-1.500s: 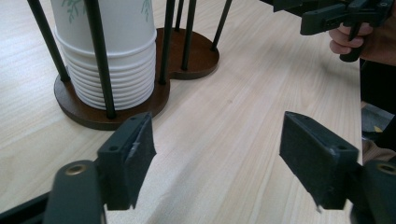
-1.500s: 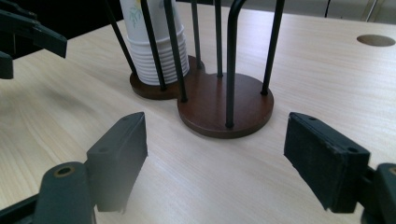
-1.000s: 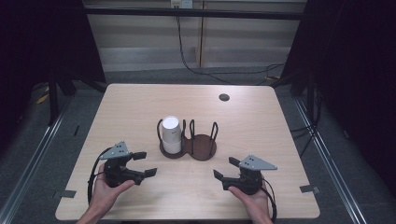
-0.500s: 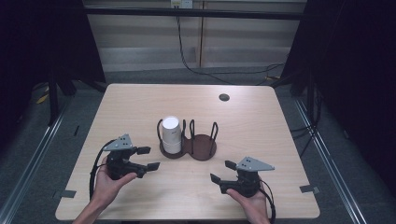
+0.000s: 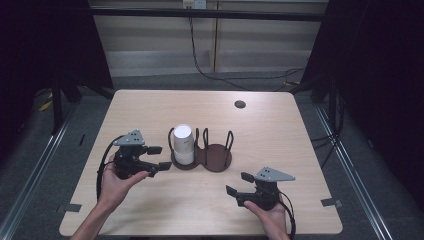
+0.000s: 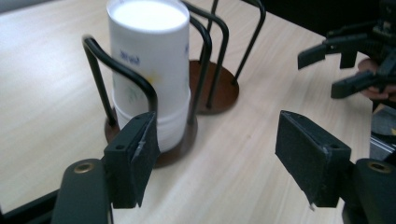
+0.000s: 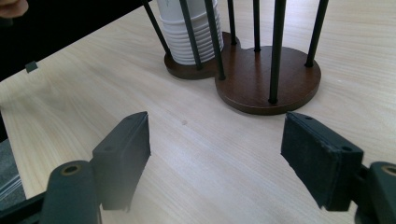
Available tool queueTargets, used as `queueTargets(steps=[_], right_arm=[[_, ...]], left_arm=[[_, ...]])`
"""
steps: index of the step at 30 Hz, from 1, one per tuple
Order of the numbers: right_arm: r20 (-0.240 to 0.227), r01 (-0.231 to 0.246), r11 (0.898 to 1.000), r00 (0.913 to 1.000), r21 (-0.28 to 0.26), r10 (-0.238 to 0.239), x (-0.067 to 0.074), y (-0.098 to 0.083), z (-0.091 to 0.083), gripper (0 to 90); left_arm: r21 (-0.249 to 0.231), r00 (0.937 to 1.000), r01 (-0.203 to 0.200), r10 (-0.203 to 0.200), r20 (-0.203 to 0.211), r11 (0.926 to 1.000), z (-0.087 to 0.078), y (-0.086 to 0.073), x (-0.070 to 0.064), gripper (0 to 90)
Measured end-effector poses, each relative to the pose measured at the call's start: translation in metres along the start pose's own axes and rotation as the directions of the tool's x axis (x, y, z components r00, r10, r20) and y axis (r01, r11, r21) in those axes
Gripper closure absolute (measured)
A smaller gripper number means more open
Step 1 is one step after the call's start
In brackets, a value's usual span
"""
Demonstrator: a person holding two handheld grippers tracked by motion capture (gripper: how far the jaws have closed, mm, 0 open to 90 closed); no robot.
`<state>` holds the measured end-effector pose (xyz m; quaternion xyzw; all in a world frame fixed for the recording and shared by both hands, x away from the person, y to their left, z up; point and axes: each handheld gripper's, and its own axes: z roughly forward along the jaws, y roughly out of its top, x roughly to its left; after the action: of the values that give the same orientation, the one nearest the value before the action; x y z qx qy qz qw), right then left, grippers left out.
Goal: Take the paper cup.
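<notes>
I am holding the left gripper [image 5: 153, 158] just left of the cup stack [image 5: 183, 144], not touching it. Its jaws have just been closing and are standing apart with nothing between them; in the left gripper view the stack [image 6: 150, 70] is sitting just beyond the left pad. I am resting the right gripper [image 5: 240, 183] near the front right of the table [image 5: 280, 130], well apart from the holder [image 5: 202, 156]; its jaws have been closing slightly and are gaping over bare wood.

Count: two grippers, one stack of white paper cups, one dark brown holder with two round bays and black wire hoops. The stack is standing upright in the left bay; the right bay [image 7: 268, 79] is holding nothing. One small dark disc [image 5: 240, 104] is lying near the far edge.

The number of cups in the stack is hard to read: the right gripper view is cutting off its top [image 7: 189, 28], showing only nested rims. The blue print on the top cup is too blurred to read.
</notes>
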<state>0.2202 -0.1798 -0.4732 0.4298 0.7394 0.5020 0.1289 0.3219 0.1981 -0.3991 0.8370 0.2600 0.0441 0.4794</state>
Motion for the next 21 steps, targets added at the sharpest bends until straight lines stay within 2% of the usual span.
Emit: queueTargets(steps=[3, 5, 6, 8, 10, 12, 15, 18, 19, 21], right_arm=[[-0.007, 0.007, 1.000, 0.9999, -0.002, -0.007, 0.000, 0.000, 0.000, 23.2], [-0.007, 0.009, 1.000, 0.9999, 0.000, -0.009, 0.001, 0.000, 0.001, 23.2], [-0.008, 0.013, 1.000, 0.9999, 0.002, -0.013, 0.002, 0.000, 0.001, 23.1], [-0.009, 0.016, 1.000, 0.9998, 0.003, -0.016, 0.002, 0.000, 0.001, 23.1], [0.005, 0.022, 1.000, 0.9997, 0.006, -0.022, 0.002, 0.000, 0.000, 23.1], [0.004, 0.015, 1.000, 0.9999, 0.005, -0.015, 0.001, 0.000, 0.000, 23.1], [0.007, 0.013, 1.000, 0.9999, 0.003, -0.013, 0.001, 0.000, -0.001, 22.9], [0.005, 0.014, 1.000, 0.9999, 0.005, -0.014, 0.002, 0.000, -0.001, 22.8], [0.003, 0.025, 1.000, 0.9997, 0.007, -0.025, 0.002, 0.000, -0.001, 22.8], [0.006, 0.035, 0.999, 0.9994, 0.013, -0.035, 0.003, 0.000, -0.001, 22.9]], left_arm=[[0.001, 0.9999, -0.014, 0.014, -0.005, 0.9999, -0.002, 0.005, 0.004, 30.1], [0.013, 0.9998, -0.009, 0.009, -0.017, 0.9999, -0.003, 0.009, 0.008, 30.4], [0.016, 1.0000, -0.002, 0.002, -0.009, 0.9999, -0.004, 0.010, 0.010, 30.7], [0.020, 0.9998, -0.015, 0.016, -0.013, 0.9997, -0.007, 0.015, 0.014, 31.6], [0.027, 0.9997, -0.015, 0.016, -0.020, 0.9995, -0.011, 0.019, 0.017, 31.6], [0.060, 0.9990, -0.038, 0.039, -0.022, 0.9975, -0.013, 0.024, 0.019, 31.6], [0.080, 0.9980, -0.052, 0.054, -0.031, 0.9955, -0.011, 0.028, 0.019, 31.7], [0.107, 0.9978, -0.057, 0.060, -0.029, 0.9926, -0.007, 0.033, 0.020, 30.3], [0.120, 0.9969, -0.053, 0.059, -0.052, 0.9914, -0.006, 0.035, 0.019, 28.2], [0.121, 0.9967, -0.054, 0.061, -0.054, 0.9912, -0.005, 0.037, 0.020, 27.7]])
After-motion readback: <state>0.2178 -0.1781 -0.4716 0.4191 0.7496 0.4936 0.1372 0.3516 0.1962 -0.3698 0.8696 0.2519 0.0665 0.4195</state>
